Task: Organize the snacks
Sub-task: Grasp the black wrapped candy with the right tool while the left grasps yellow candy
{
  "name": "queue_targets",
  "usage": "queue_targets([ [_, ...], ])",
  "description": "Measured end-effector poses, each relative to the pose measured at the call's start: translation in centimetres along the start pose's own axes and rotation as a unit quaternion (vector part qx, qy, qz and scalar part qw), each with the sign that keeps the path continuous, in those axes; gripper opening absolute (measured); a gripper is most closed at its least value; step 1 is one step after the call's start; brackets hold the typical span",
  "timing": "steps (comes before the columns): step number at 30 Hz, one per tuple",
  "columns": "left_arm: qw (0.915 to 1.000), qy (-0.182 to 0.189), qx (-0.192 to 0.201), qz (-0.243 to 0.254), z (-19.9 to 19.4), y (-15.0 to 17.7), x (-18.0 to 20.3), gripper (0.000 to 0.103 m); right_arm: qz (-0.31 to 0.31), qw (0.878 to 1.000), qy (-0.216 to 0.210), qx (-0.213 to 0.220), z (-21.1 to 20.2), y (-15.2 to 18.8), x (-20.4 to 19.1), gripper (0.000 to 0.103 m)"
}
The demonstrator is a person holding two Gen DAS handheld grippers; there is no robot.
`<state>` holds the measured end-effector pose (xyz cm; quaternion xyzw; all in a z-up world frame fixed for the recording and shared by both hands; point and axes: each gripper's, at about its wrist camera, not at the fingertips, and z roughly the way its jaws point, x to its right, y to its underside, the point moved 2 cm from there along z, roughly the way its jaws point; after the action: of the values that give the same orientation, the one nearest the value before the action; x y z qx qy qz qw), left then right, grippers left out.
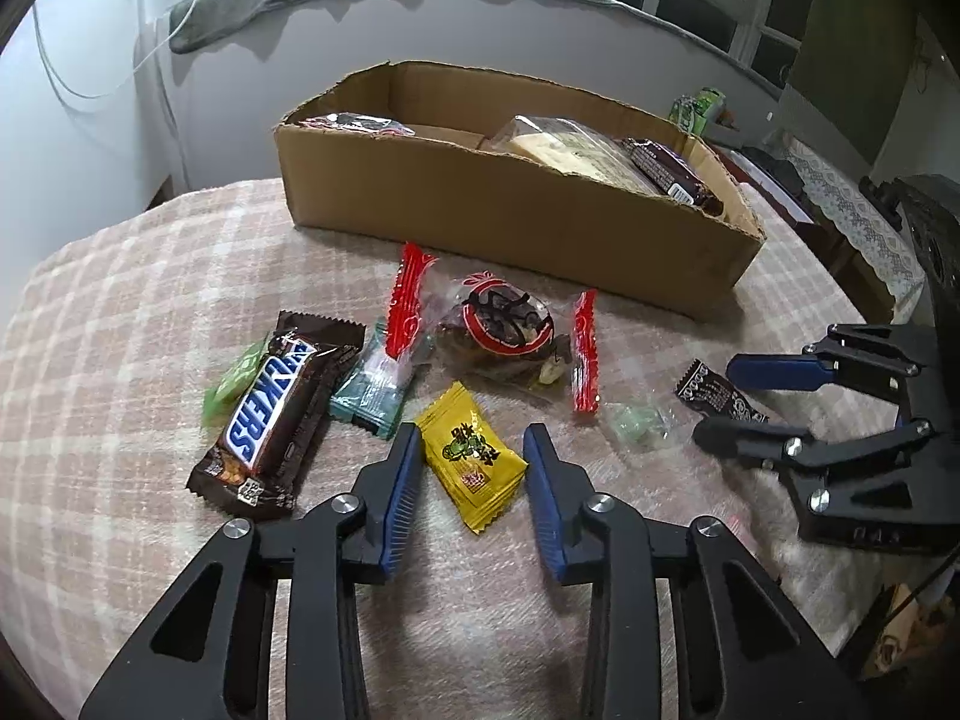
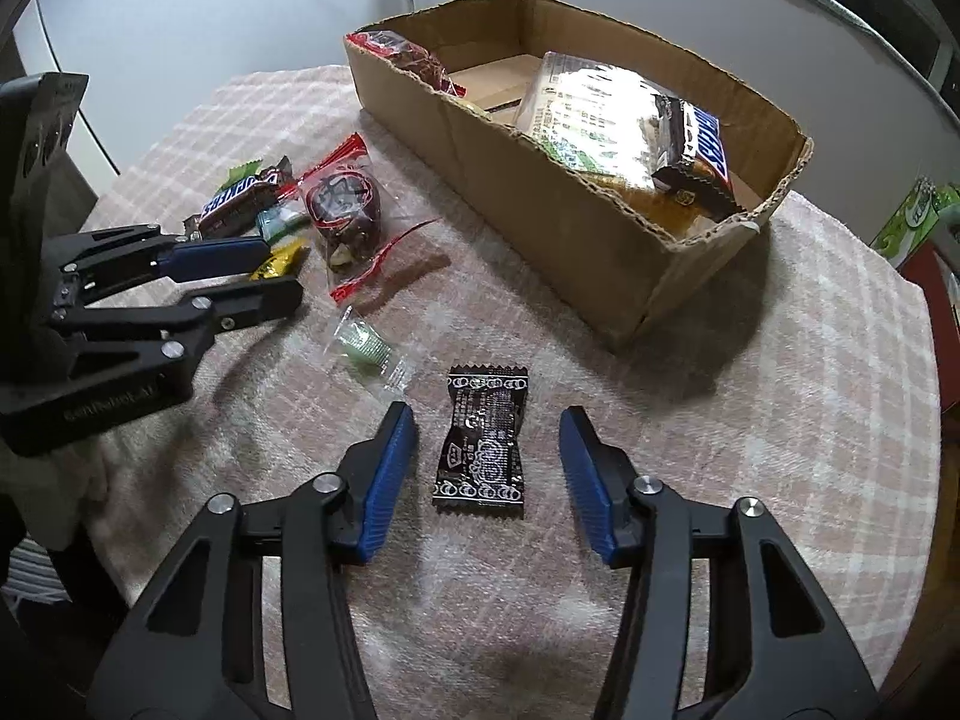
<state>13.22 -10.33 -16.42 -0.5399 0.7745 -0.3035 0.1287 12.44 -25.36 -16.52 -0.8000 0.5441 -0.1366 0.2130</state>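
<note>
A yellow candy packet (image 1: 471,459) lies on the plaid cloth between the pads of my left gripper (image 1: 474,438), which stand right at its edges without squeezing it. In the right wrist view the left gripper (image 2: 285,273) shows from the side with the yellow packet (image 2: 279,258) in its gap. My right gripper (image 2: 486,420) is open around a black candy packet (image 2: 483,450), with a clear gap on both sides. The cardboard box (image 2: 540,222) behind holds several snacks.
Loose on the cloth lie a Snickers bar (image 1: 270,414), a teal packet (image 1: 372,387), a green candy (image 1: 231,381), a red-ended clear bag (image 1: 498,330) and a clear-wrapped green sweet (image 1: 639,423). A green carton (image 2: 912,216) stands past the table's right edge.
</note>
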Motion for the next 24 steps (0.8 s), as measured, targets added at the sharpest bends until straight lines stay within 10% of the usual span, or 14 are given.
queue_targets([
  [7,1.0,0.003,0.002,0.001,-0.3,0.3,0.1,0.029,-0.004,1.0,0.005,0.0,0.0,0.0,0.3,0.029],
  [24,0.9999,0.006,-0.004,-0.007,-1.0,1.2,0.2,0.028,0.002,1.0,-0.001,0.002,-0.5,0.4,0.5,0.028],
])
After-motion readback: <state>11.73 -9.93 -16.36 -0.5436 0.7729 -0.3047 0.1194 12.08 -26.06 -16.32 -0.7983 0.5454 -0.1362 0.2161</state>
